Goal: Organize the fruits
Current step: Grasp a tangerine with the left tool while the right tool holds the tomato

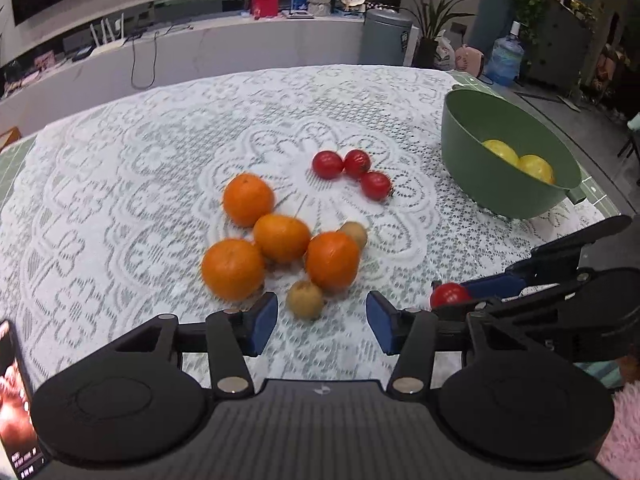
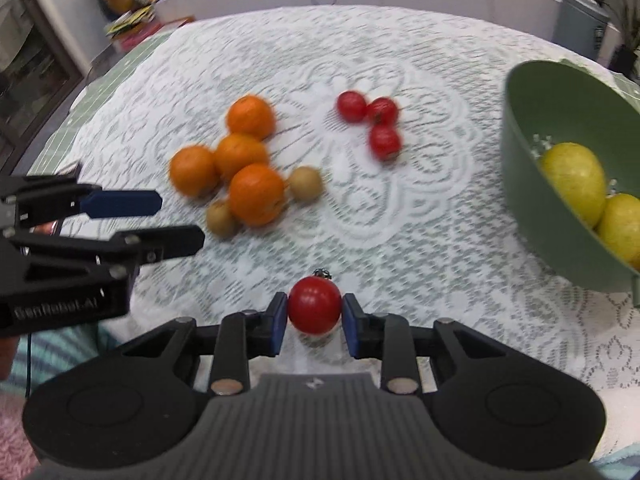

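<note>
The right gripper (image 2: 314, 317) pinches a glossy round red tomato (image 2: 314, 310) between blue pads just above the white lace tablecloth (image 2: 400, 220). The left gripper (image 1: 322, 322) is spread wide, empty, near a fuzzy brown kiwi (image 1: 305, 299) and four dimpled oranges (image 1: 282, 238). Two smooth yellow lemons (image 2: 576, 180) sit in the matte green bowl (image 2: 524, 184).

The left gripper (image 1: 322, 322) is held low with its blue pads spread wide and empty, while the right gripper (image 2: 314, 318), near right, is clamped on a red tomato (image 2: 314, 310).
</note>
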Demonstrator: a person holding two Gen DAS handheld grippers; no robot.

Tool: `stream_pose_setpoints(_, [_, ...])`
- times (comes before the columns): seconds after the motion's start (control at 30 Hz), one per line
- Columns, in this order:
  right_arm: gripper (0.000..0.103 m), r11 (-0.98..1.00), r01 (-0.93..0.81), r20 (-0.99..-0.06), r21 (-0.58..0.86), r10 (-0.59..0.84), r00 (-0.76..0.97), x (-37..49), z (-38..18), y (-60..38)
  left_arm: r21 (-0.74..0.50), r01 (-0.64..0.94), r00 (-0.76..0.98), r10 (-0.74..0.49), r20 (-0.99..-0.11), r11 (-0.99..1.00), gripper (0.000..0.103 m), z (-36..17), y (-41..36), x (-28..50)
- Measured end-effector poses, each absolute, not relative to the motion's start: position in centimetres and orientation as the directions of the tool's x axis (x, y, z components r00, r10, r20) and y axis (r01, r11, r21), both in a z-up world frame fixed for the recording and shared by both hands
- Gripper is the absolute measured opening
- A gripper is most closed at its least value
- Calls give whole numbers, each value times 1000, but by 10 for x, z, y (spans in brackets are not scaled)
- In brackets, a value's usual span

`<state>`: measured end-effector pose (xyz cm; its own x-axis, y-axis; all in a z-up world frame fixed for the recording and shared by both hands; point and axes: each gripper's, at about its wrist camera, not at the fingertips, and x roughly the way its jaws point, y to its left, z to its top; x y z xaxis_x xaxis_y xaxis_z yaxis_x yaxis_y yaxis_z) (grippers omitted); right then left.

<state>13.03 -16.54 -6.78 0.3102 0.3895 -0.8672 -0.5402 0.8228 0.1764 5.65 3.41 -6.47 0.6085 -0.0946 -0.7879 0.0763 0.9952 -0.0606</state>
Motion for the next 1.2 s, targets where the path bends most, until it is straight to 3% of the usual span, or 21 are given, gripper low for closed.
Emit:
stream_pose_setpoints(0.47, [26,833,-524,-864,177,387,323,142,-71,-170,18,106,597,-49,-801,994,60,-80,14,91])
stream_pose_setpoints(0.87, [26,836,-516,-866,185,387,317,149,-73,-172,39,118,574,-36,-818,992,43,-87,8,106])
stream_pose_setpoints(1.2, [26,833,-520,-859,187,396,325,149,-70,-173,13,109,588,-54,-807,994,40,-84,11,103])
